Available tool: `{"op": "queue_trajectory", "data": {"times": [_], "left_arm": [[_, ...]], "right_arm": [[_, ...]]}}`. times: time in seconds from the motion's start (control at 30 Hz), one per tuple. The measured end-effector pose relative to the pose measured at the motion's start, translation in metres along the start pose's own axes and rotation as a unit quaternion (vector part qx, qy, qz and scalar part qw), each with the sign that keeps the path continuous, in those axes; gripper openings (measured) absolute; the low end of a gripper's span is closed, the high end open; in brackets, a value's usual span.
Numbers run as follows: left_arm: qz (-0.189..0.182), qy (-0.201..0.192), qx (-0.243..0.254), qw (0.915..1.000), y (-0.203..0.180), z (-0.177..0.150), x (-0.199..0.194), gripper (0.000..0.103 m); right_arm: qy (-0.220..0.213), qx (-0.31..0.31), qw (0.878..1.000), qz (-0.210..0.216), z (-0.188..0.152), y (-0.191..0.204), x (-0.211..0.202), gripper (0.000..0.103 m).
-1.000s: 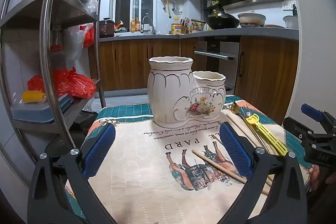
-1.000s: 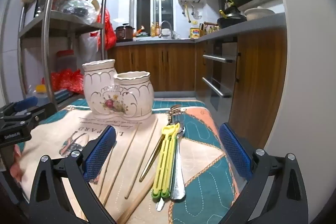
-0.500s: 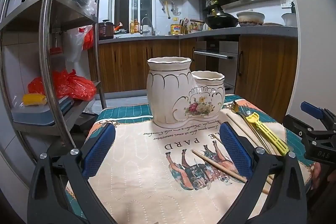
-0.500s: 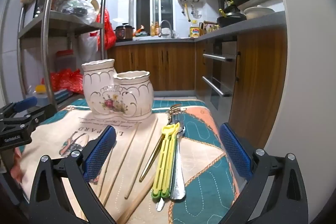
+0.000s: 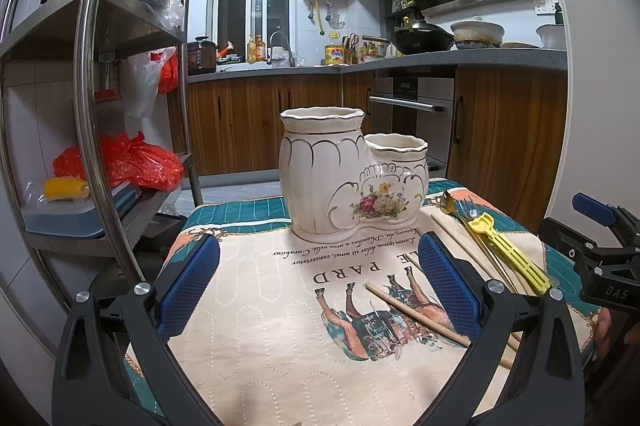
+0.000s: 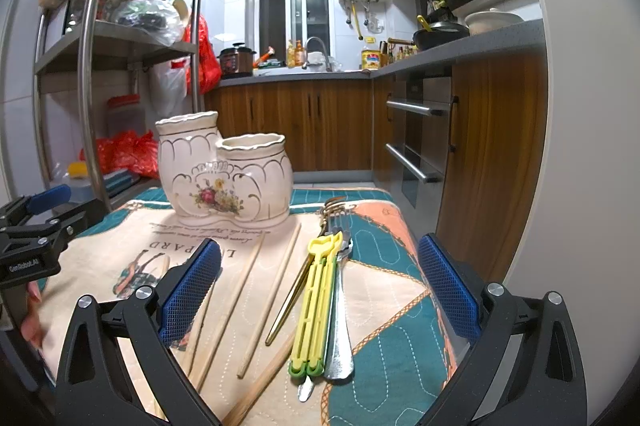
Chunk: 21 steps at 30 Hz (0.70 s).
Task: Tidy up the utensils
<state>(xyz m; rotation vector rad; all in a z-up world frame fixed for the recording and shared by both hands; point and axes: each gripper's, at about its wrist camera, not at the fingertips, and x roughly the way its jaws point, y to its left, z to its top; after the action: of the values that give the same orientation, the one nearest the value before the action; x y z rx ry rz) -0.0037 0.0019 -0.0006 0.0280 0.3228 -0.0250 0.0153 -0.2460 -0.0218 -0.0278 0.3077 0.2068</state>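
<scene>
A white ceramic two-cup utensil holder [image 5: 344, 174] with a flower print stands at the far side of the table; it also shows in the right wrist view [image 6: 224, 174]. Wooden chopsticks [image 6: 256, 298], yellow plastic tongs [image 6: 316, 302], a gold fork [image 6: 296, 286] and a steel spoon [image 6: 340, 346] lie on the cloth in front of my right gripper [image 6: 320, 306], which is open and empty above them. My left gripper [image 5: 320, 282] is open and empty, facing the holder. One chopstick [image 5: 416, 314] lies near its right finger.
A patterned cloth [image 5: 280, 326] covers the small table. A metal shelf rack [image 5: 92, 106] with red bags stands left. Wooden kitchen cabinets [image 6: 320, 130] and an oven are behind and to the right. A white wall [image 6: 568, 186] is close on the right.
Both grippers have barely moved; the left view shifted very slightly. Nothing was picked up or let go.
</scene>
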Motion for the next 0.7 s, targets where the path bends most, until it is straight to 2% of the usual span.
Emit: {"op": "queue_trajectory", "data": {"times": [0.7], "left_arm": [[0.001,-0.001,0.001,1.0000,-0.0004,0.0003,0.0004,0.098]], "right_arm": [[0.001,0.001,1.000,0.001,0.0006,-0.0008,0.0007,0.098]]}}
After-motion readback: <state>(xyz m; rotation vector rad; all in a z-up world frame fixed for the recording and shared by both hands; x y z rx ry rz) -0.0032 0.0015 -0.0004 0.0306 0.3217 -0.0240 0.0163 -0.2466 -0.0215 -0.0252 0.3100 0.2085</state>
